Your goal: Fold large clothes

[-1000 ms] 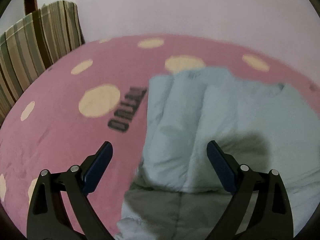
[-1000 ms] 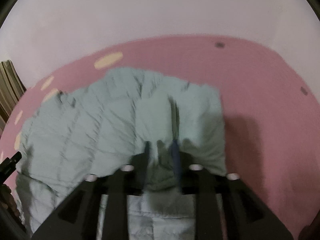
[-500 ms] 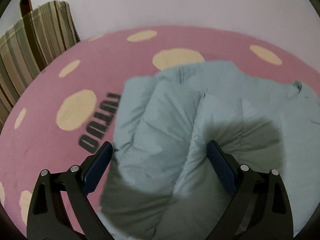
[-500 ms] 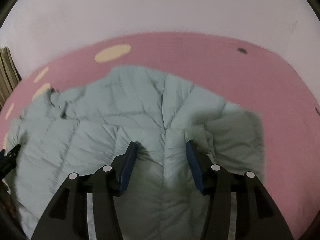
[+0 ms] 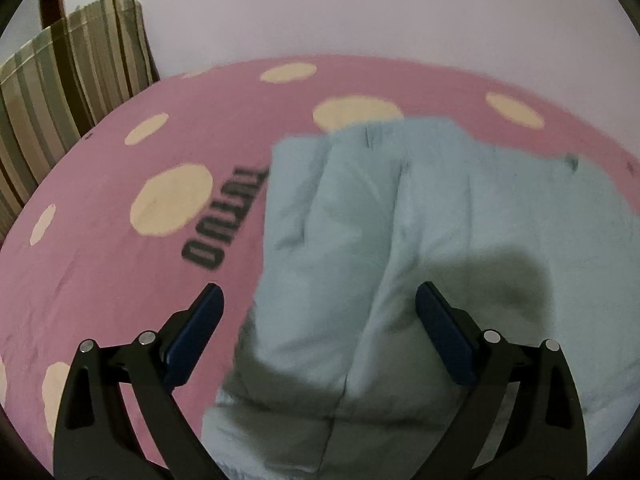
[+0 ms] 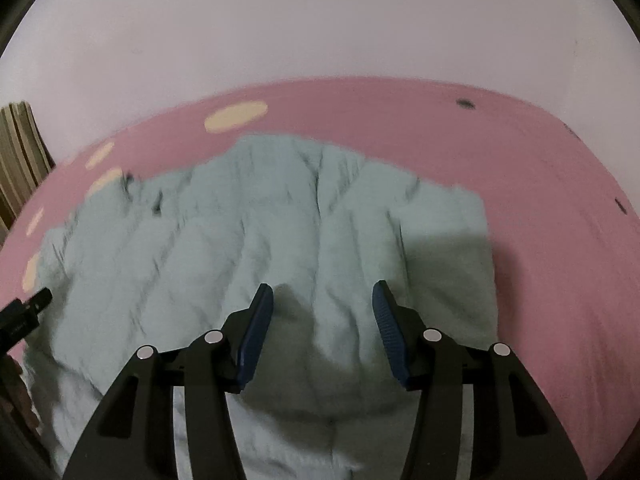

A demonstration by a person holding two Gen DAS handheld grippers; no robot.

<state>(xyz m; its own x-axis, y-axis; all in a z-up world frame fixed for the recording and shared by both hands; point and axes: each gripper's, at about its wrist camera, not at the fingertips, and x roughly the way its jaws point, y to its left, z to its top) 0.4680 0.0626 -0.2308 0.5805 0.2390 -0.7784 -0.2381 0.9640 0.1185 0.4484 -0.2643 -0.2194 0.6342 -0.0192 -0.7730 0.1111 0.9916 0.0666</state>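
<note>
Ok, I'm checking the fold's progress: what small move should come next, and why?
Probably lower both grippers to the near folded edge of the pale green quilted jacket and pinch it: left gripper and right gripper hang open above it, holding nothing.

Dark block letters on the pink sheet (image 5: 100, 264), upside down, perhaps "TUTUO".

Pale wall (image 5: 360, 8) behind pink dotted bedsheet (image 5: 120, 260), striped cushion (image 5: 60, 92) left.
</note>
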